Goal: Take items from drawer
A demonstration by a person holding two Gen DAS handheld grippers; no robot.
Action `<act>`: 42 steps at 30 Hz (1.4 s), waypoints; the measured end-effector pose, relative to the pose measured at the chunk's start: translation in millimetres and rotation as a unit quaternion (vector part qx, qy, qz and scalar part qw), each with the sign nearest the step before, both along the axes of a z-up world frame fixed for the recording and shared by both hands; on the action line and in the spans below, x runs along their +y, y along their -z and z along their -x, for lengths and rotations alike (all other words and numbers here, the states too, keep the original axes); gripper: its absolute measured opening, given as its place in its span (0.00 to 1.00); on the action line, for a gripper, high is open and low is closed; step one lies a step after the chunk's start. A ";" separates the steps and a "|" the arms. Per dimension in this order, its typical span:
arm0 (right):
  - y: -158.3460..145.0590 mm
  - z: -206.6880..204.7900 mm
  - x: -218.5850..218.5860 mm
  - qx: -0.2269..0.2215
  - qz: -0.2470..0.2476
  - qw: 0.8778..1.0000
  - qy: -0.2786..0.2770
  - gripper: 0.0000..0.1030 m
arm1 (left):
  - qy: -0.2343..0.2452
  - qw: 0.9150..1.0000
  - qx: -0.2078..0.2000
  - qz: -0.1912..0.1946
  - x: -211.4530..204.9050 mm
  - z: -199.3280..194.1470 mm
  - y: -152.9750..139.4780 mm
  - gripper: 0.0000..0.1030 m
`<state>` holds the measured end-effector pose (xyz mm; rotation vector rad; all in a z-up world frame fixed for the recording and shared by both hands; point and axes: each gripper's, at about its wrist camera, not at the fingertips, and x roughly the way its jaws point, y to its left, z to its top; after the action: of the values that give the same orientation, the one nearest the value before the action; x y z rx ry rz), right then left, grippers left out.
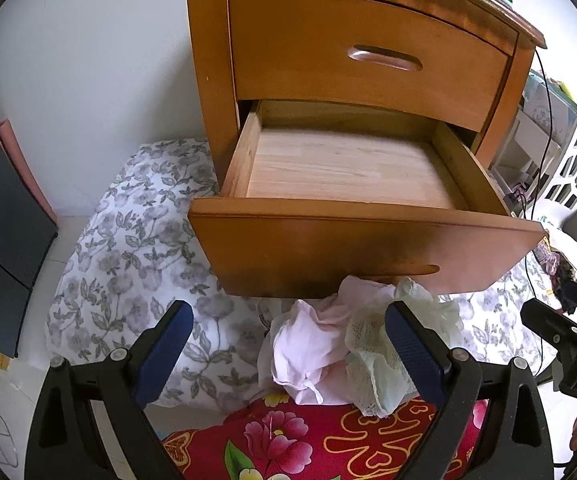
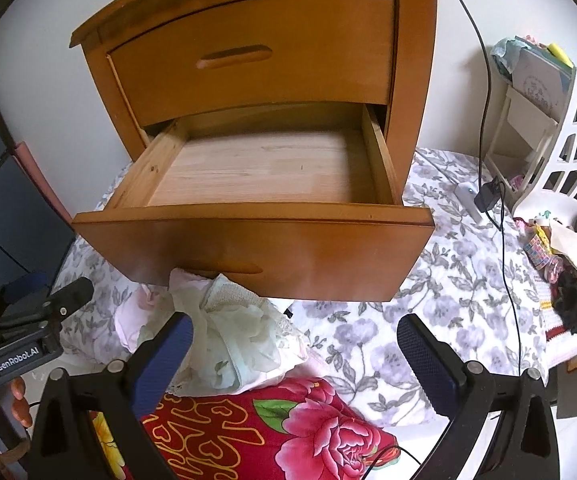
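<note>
The lower drawer (image 2: 248,184) of a wooden nightstand (image 1: 352,68) stands pulled well out, its pale board floor bare from front edge to back in both wrist views; the upper drawer (image 2: 248,56) above it is closed. Two crumpled garments lie outside it, heaped on the flowered quilt (image 2: 448,280) just below the drawer's front edge: a pink cloth (image 1: 308,340) and, touching it, a pale green lacy cloth (image 1: 372,356); both rest partly on a red flowered blanket (image 1: 308,440) at the near edge of the bedding.

The left gripper (image 1: 288,352) hovers over that heap with its blue-padded fingers spread wide and nothing held between them; the green cloth lies under its right finger, not clamped. The right gripper (image 2: 294,364) hangs beside it, fingers equally wide apart and empty, above the quilt and the blanket's corner; a person's fingertips (image 2: 18,396) show on the left gripper's handle in the right wrist view.

As far as the pictures show, the removal looks finished: nothing can be seen in the open drawer, though its very front inside corner is hidden behind the drawer face; whether the closed upper drawer holds anything cannot be told. What appears left, at most, is pushing the drawer shut.
</note>
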<state>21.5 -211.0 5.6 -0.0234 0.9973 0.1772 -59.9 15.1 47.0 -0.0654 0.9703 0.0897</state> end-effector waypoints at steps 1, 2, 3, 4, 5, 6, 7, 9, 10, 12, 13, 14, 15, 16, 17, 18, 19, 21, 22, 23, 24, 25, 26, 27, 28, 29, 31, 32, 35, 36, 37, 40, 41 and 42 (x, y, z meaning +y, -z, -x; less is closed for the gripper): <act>0.1 -0.5 0.3 0.000 0.000 1.000 0.000 1.00 | 0.000 1.000 0.002 -0.001 -0.2 -0.7 0.3 0.94; 0.6 -1.1 0.5 0.000 0.000 1.000 -0.001 1.00 | 0.000 1.000 0.002 -0.001 -0.6 -1.2 0.5 0.94; 0.5 -0.9 0.4 0.000 0.000 1.000 -0.001 1.00 | 0.001 1.000 0.002 -0.001 -0.8 -1.5 0.3 0.94; 0.5 -1.2 0.8 0.000 0.000 1.000 -0.001 1.00 | 0.001 1.000 0.002 -0.003 -1.3 -1.8 0.3 0.94; 0.4 -1.7 1.1 0.000 0.001 1.000 -0.002 1.00 | 0.001 1.000 0.002 -0.006 -1.5 -2.0 0.5 0.94; 0.4 -2.3 1.4 0.000 0.001 1.000 -0.002 1.00 | 0.002 1.000 0.003 -0.009 -2.1 -2.6 0.2 0.94; 0.4 -2.7 1.6 -0.001 0.002 1.000 -0.002 1.00 | 0.003 1.000 0.002 -0.011 -2.5 -3.0 0.1 0.94; 0.6 -3.4 1.4 -0.002 0.002 1.000 0.000 1.00 | 0.001 1.000 0.001 -0.015 -2.7 -2.7 -0.3 0.94; 0.9 -3.9 1.3 -0.003 0.002 1.000 0.000 1.00 | -0.005 1.000 0.003 -0.022 -3.0 -3.3 -0.2 0.94; 1.3 -4.7 1.1 -0.003 0.002 1.000 0.001 1.00 | -0.009 0.999 0.005 -0.039 -4.4 -4.0 0.1 0.94; 1.4 -5.0 1.0 -0.003 0.002 1.000 0.001 1.00 | -0.007 0.999 0.004 -0.043 -5.4 -4.0 0.3 0.94; 1.5 -5.3 0.9 -0.003 0.002 1.000 0.000 1.00 | -0.006 0.999 0.006 -0.043 -5.9 -4.4 0.7 0.94; 1.8 -5.4 0.9 -0.003 0.002 1.000 0.000 1.00 | -0.005 0.999 0.007 -0.042 -6.1 -4.7 1.0 0.94; 1.8 -5.8 0.6 -0.003 0.002 1.000 0.000 1.00 | -0.004 0.999 0.009 -0.041 -6.3 -5.0 1.4 0.94; 1.7 -5.6 0.6 -0.002 0.002 1.000 0.000 1.00 | -0.004 0.999 0.009 -0.042 -6.3 -5.2 1.7 0.94; 1.8 -5.7 0.6 -0.002 0.002 1.000 0.001 1.00 | -0.003 0.999 0.009 -0.042 -6.2 -5.1 1.6 0.94; 1.7 -5.6 0.6 -0.003 0.002 1.000 0.000 1.00 | -0.003 0.999 0.009 -0.043 -6.3 -5.5 1.8 0.94; 1.9 -6.0 0.5 -0.002 0.003 1.000 0.000 1.00 | -0.003 0.999 0.010 -0.045 -6.3 -5.9 2.3 0.94; 2.0 -6.2 0.5 -0.002 0.003 1.000 0.000 1.00 | -0.004 0.999 0.010 -0.046 -6.3 -5.9 2.2 0.94; 2.1 -6.4 0.5 -0.002 0.003 1.000 0.000 1.00 | -0.004 0.999 0.010 -0.046 -6.6 -5.9 2.3 0.94; 2.1 -6.5 0.6 -0.002 0.003 1.000 0.000 1.00 | -0.004 0.999 0.010 -0.047 -6.9 -5.9 2.4 0.94; 2.0 -6.4 0.5 -0.002 0.003 1.000 0.000 1.00 | -0.004 0.999 0.010 -0.047 -7.0 -5.9 2.4 0.94; 2.2 -6.9 0.5 -0.002 0.004 1.000 0.000 1.00 | -0.004 0.999 0.011 -0.048 -7.1 -5.9 2.6 0.94; 2.5 -7.2 0.7 -0.002 0.004 1.000 -0.001 1.00 | -0.004 0.999 0.011 -0.048 -7.2 -6.1 2.8 0.94; 2.7 -7.3 0.8 -0.002 0.004 1.000 -0.002 1.00 | -0.005 0.999 0.012 -0.050 -7.0 -6.2 3.0 0.94; 3.0 -7.7 0.8 -0.001 0.005 1.000 -0.002 1.00 | -0.006 0.999 0.012 -0.052 -7.1 -6.1 3.0 0.94; 3.0 -8.1 1.7 -0.001 0.006 1.000 -0.003 1.00 | -0.005 0.998 0.012 -0.055 -6.8 -6.5 2.9 0.94; 3.0 -8.2 1.9 -0.002 0.006 1.000 -0.003 1.00 | -0.006 0.998 0.013 -0.056 -6.7 -6.6 2.9 0.94; 2.5 -8.1 2.8 -0.002 0.007 1.000 -0.003 1.00 | -0.008 0.998 0.015 -0.056 -6.1 -7.1 3.2 0.94; 2.4 -8.1 3.0 -0.002 0.008 1.000 -0.003 1.00 | -0.008 0.998 0.015 -0.056 -6.0 -7.2 3.4 0.94; 2.5 -8.2 3.1 -0.002 0.008 1.000 -0.004 1.00 | -0.008 0.998 0.015 -0.057 -5.8 -7.4 3.5 0.94; 2.3 -8.3 3.4 -0.002 0.008 1.000 -0.003 1.00 | -0.007 0.998 0.014 -0.059 -6.3 -7.1 3.3 0.94; 2.2 -8.4 3.4 -0.002 0.008 1.000 -0.003 1.00 | -0.006 0.998 0.014 -0.060 -6.6 -7.0 3.1 0.94; 2.2 -8.4 3.4 -0.002 0.008 1.000 -0.004 1.00 | -0.007 0.998 0.013 -0.061 -7.1 -6.8 2.6 0.94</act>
<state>29.9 -207.6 3.4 -0.0422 0.9944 0.1755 -53.1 8.0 44.4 0.0422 0.9890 0.1621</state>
